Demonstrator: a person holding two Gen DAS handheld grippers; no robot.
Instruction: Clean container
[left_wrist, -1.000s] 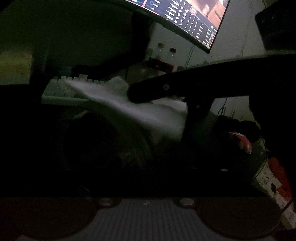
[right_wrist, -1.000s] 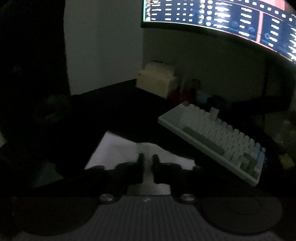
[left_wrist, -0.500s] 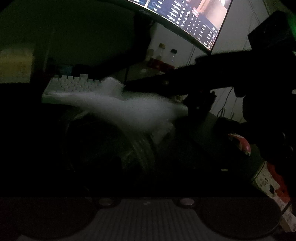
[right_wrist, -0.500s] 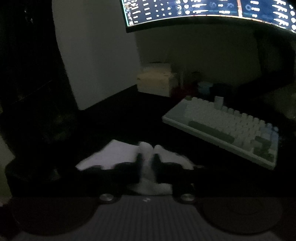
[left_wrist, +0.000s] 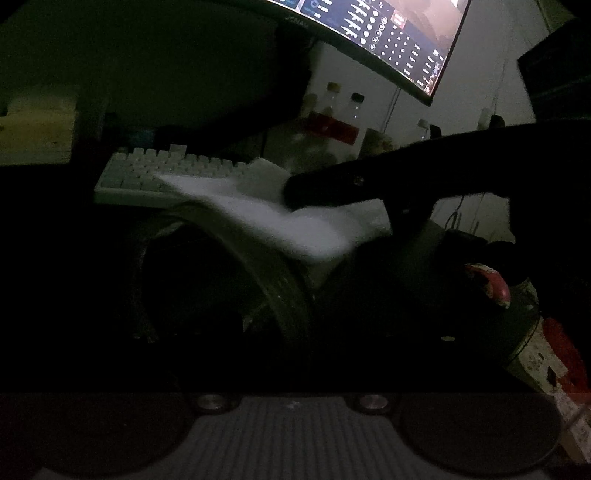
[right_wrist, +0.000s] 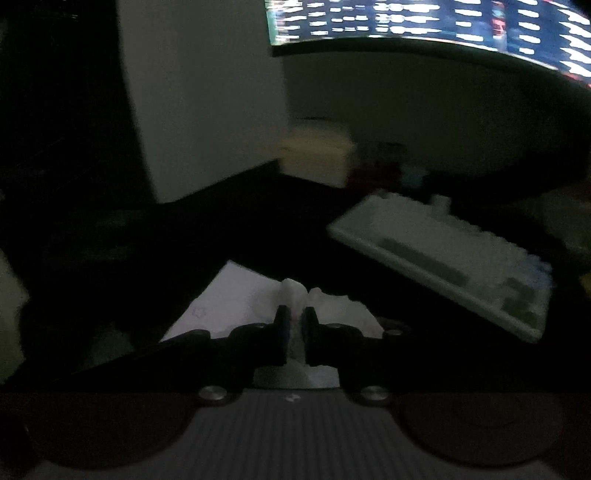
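A clear round container (left_wrist: 280, 295) lies tilted close in front of the left wrist camera, its rim curving through the dark. My left gripper (left_wrist: 221, 295) seems shut on it, though the fingers are almost lost in the gloom. A white tissue (left_wrist: 295, 225) drapes over the container's upper rim. My right gripper reaches in from the right as a long dark finger (left_wrist: 325, 184) on top of the tissue. In the right wrist view my right gripper (right_wrist: 294, 314) is shut on a bunched fold of the tissue (right_wrist: 240, 295).
A pale keyboard (left_wrist: 166, 177) lies on the dark desk behind the container, below a lit curved monitor (left_wrist: 388, 37). Bottles (left_wrist: 332, 118) stand by the wall. A red and white package (left_wrist: 554, 354) sits at the right. A pale box (right_wrist: 317, 147) stands in the far corner.
The right gripper's jaws closed from a small gap to a pinch on the tissue. It lifted the tissue briefly, then brought it back down onto the container's rim. The left side held still.
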